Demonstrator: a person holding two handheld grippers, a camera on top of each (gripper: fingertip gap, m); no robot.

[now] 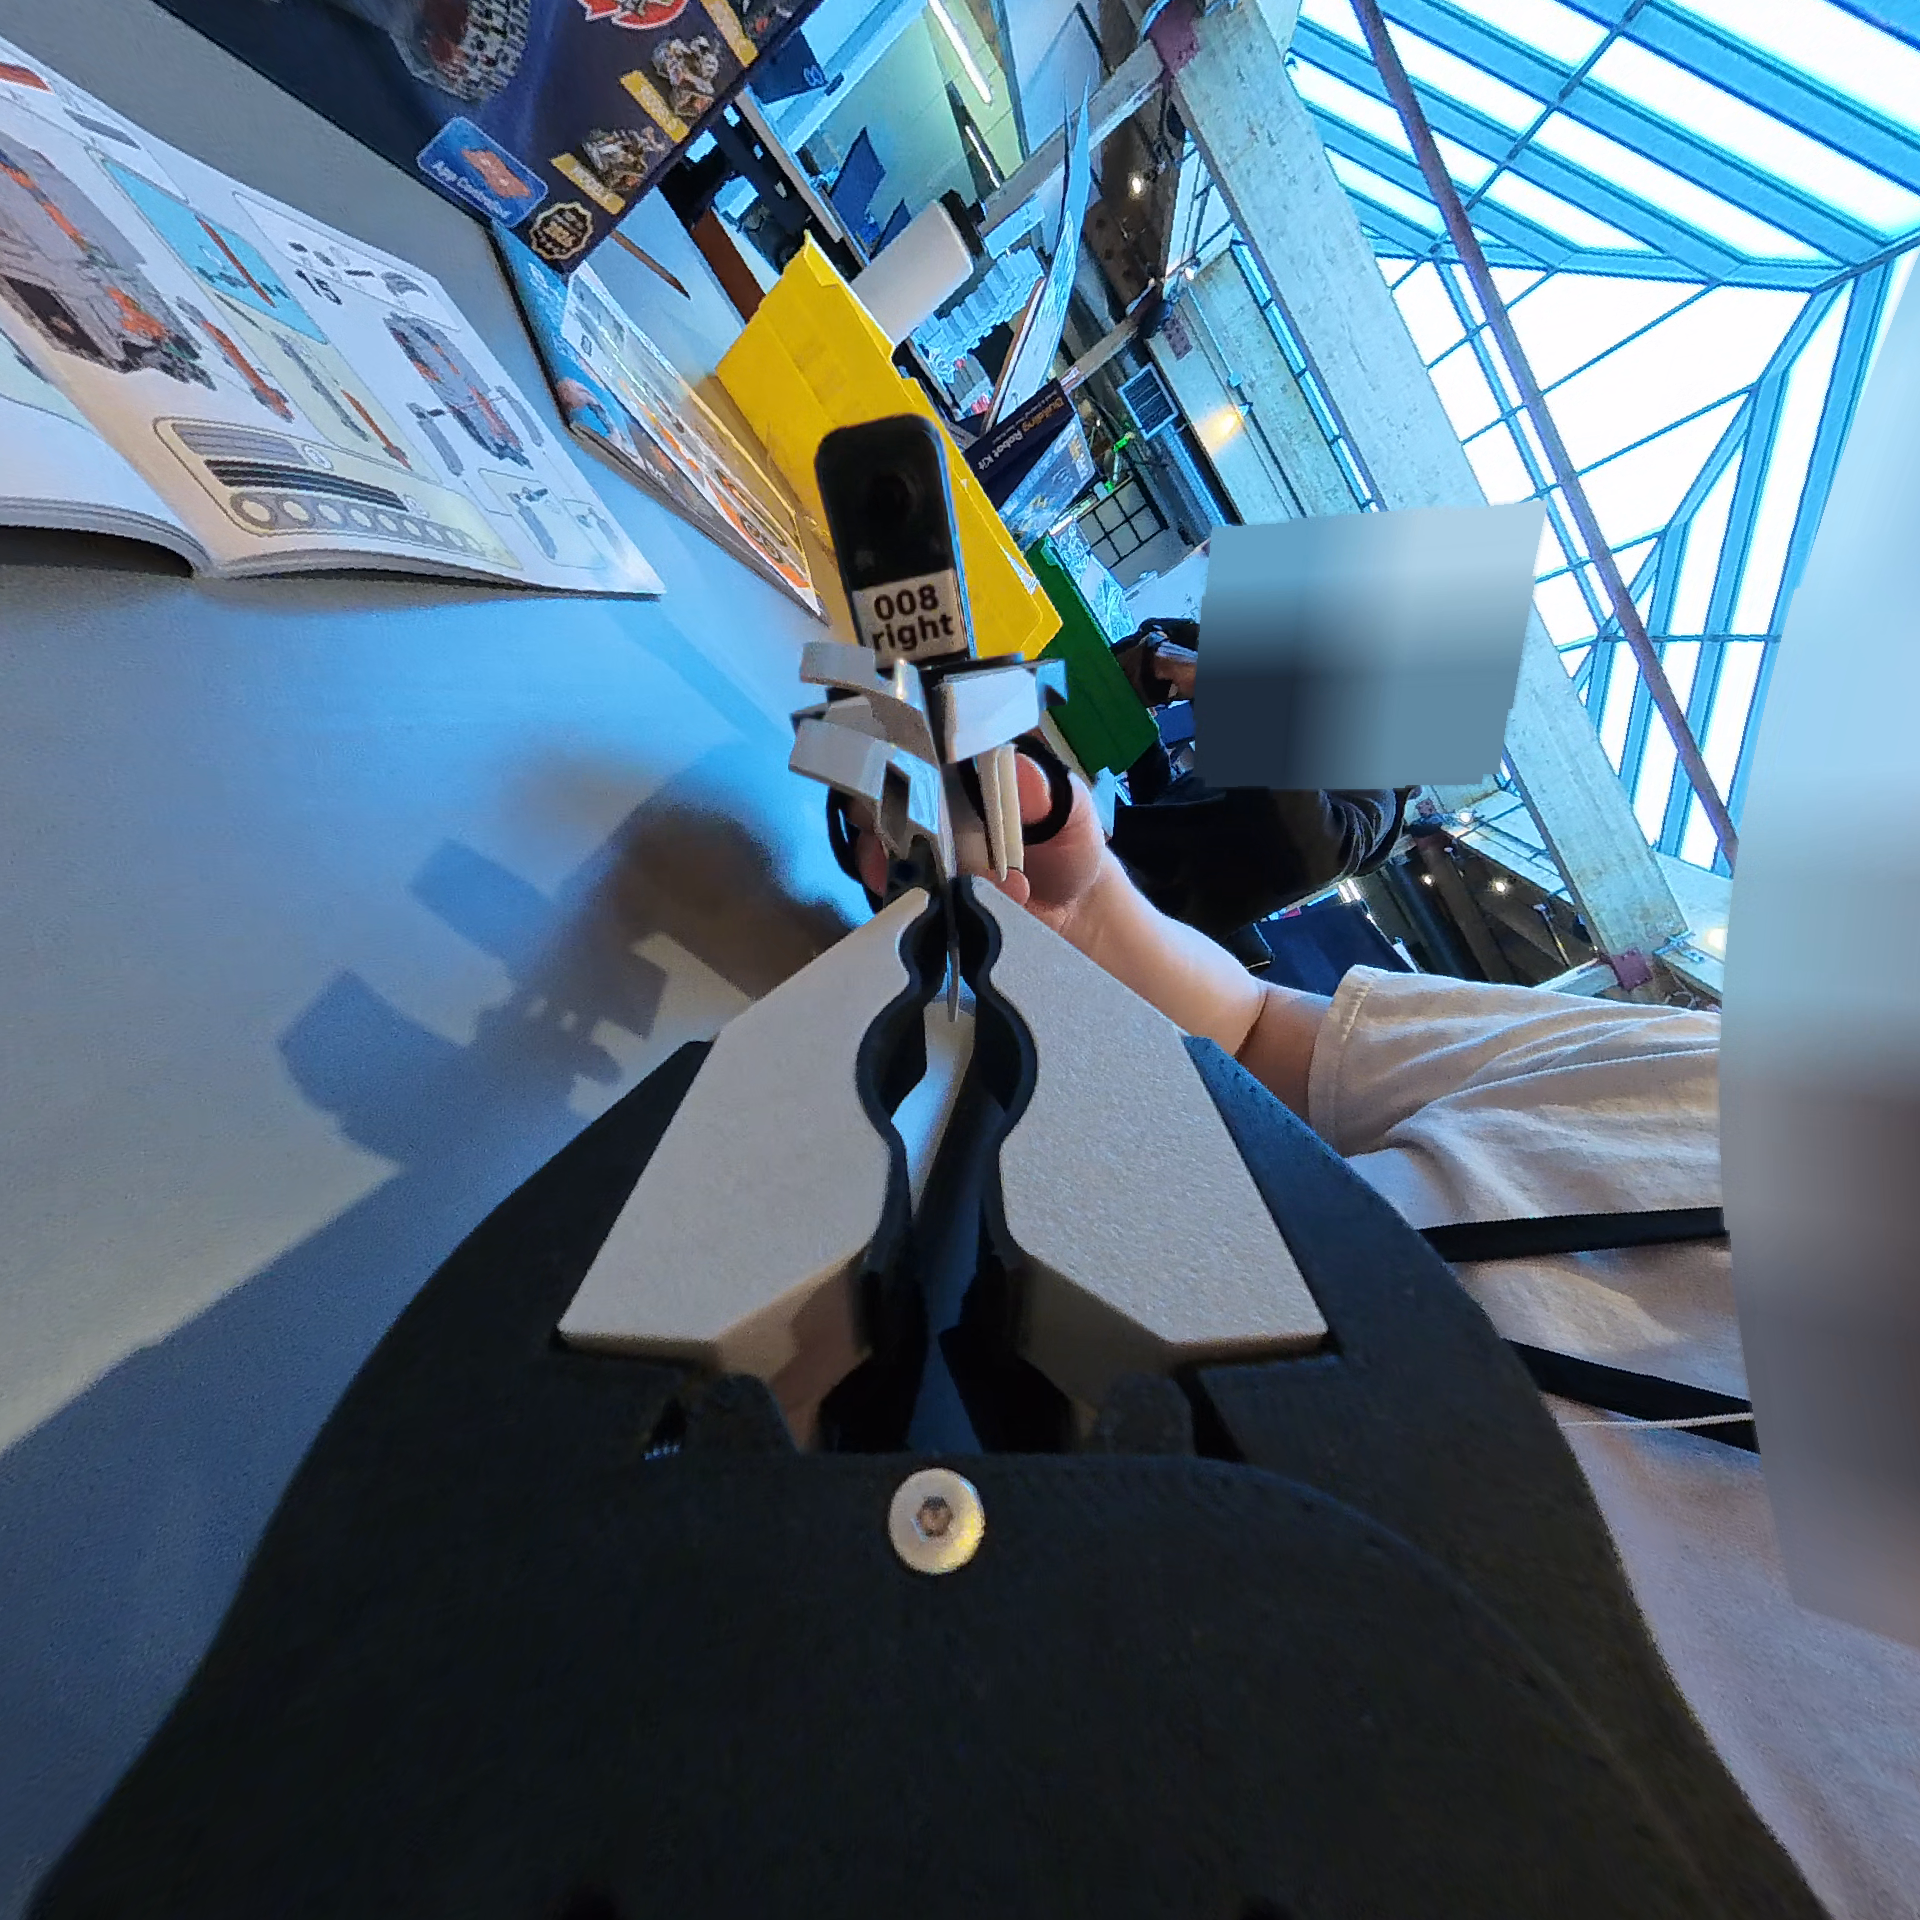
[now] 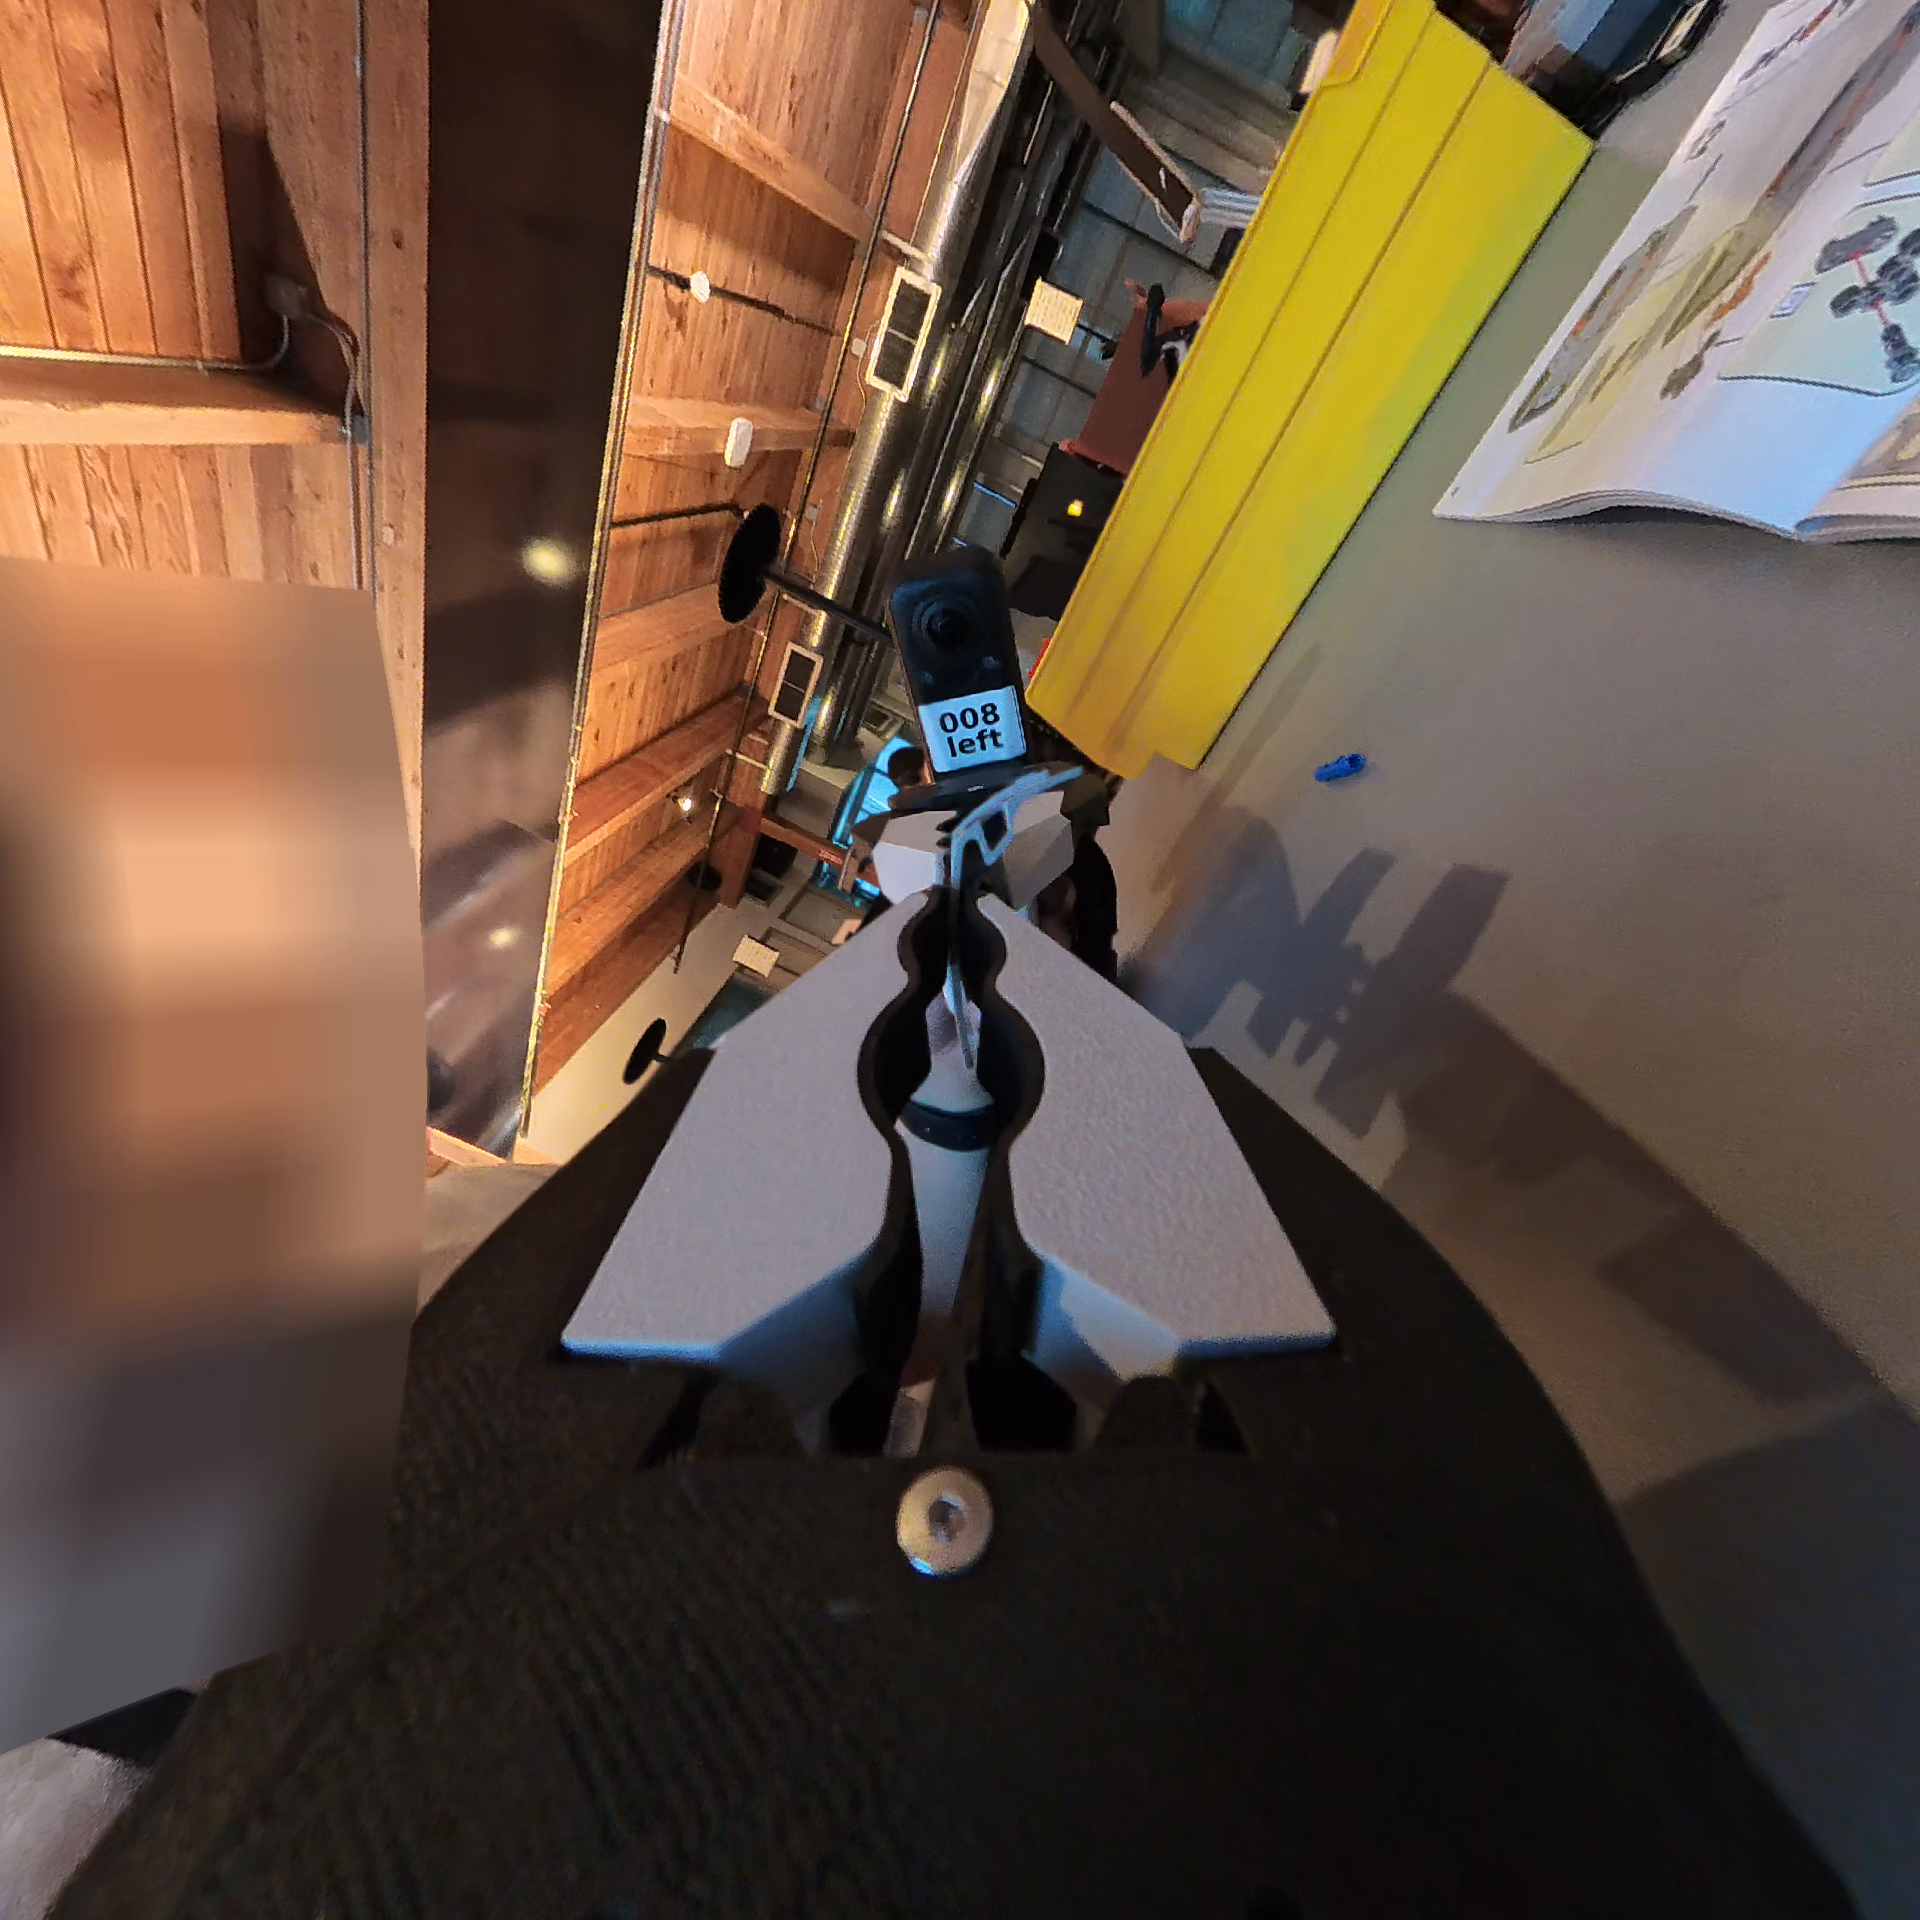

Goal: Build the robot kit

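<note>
left wrist view: the left tool [image 1: 954, 914] points at the right tool, tip to tip, above the grey counter [image 1: 312, 831]. its two grey fingers [image 1: 790, 1143] stand narrow, tips almost meeting on a thin grey piece [image 1: 952, 971]. a hand [image 1: 1049, 842] holds the facing tool. an open instruction booklet [image 1: 260, 384] lies on the counter, a yellow bin [image 1: 873, 436] and a green bin [image 1: 1091, 665] beyond.

right wrist view: the right tool [image 2: 951, 914] is likewise narrow, tips closed on the same thin piece [image 2: 968, 1023]. the left tool faces it. the yellow bin [image 2: 1299, 395] and booklet [image 2: 1714, 312] sit on the counter [image 2: 1558, 727]; a small blue part [image 2: 1338, 769] lies near the bin.
</note>
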